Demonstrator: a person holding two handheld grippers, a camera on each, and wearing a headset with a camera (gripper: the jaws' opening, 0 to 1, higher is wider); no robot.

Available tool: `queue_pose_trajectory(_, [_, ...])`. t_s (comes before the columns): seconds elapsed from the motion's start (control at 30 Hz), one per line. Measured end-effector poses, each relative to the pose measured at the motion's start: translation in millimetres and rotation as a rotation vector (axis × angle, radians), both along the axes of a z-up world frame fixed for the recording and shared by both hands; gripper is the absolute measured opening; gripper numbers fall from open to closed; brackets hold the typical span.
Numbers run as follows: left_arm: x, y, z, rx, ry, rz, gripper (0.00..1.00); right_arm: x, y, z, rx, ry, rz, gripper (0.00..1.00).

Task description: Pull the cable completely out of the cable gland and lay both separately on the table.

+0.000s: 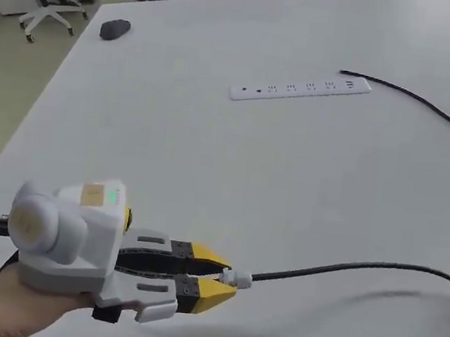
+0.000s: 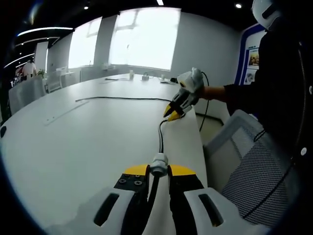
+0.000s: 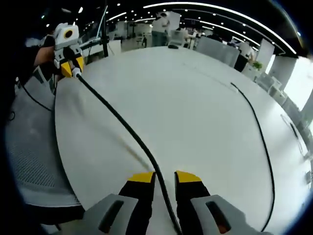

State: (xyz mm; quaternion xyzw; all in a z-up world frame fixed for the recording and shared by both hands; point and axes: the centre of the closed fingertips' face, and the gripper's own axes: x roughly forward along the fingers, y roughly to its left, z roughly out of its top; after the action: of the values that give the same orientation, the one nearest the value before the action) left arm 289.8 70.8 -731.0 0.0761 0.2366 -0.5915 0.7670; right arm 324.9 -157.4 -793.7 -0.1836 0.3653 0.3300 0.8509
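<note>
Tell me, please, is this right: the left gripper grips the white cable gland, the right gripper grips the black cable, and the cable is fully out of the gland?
Not quite: the left gripper view shows the black cable passing through the white cable gland, not out. The left gripper and right gripper grip as you said.

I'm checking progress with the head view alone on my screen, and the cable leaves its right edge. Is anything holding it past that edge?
Observer: The right gripper. In its own view the cable runs between its closed jaws.
Operator: Is the cable free of the gland?
Observer: No. The left gripper view shows the cable gland at the left gripper tips, with cable passing back between the jaws.
Operator: Any obstacle nearby?
Observer: A mesh chair, at the right of the left gripper view.
</note>
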Motion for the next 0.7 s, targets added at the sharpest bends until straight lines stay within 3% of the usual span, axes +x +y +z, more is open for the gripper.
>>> queue_pose_trajectory(0.03, [0.7,1.2,-0.8,0.003,0.000,0.002,0.15,-2.4,10.5,5.8,0.059,0.032,0.002,0.21])
queue_pose_trajectory(0.07, [1.4,2.2,-1.9,0.005,0.001,0.005,0.15,-2.6,15.5,9.4,0.078,0.038,0.008,0.25])
queue_pose_trajectory(0.13, [0.7,4.0,-5.0,0.018,-0.001,0.000,0.15,0.5,33.3,26.1,0.116,0.002,0.063,0.26])
queue_pose_trajectory(0.23, [-0.9,3.6,-4.7,0.015,-0.001,-0.005,0.15,-3.5,76.1,54.0,0.188,-0.048,0.185,0.24])
queue_pose_trajectory(0.33, [-1.6,3.0,-5.0,0.013,0.000,-0.006,0.15,-13.8,115.1,68.8,0.237,-0.066,0.302,0.23])
queue_pose_trajectory(0.47, [-4.1,-0.8,-1.8,0.002,-0.010,-0.017,0.15,-29.6,165.1,68.6,0.241,-0.064,0.439,0.21])
queue_pose_trajectory(0.53, [-5.2,-2.6,-1.8,0.002,-0.014,-0.022,0.15,-42.8,190.5,68.8,0.315,-0.024,0.494,0.25])
queue_pose_trajectory(0.57, [-5.8,-3.1,-1.5,0.001,-0.015,-0.025,0.15,-45.6,197.5,63.2,0.295,-0.015,0.508,0.25])
queue_pose_trajectory(0.63, [-6.0,-3.9,0.2,-0.003,-0.024,-0.027,0.15,-42.8,202.2,54.5,0.230,-0.052,0.537,0.20])
queue_pose_trajectory(0.7, [-8.0,-4.7,1.3,-0.006,-0.025,-0.033,0.15,-46.0,207.8,47.3,0.205,-0.050,0.567,0.16])
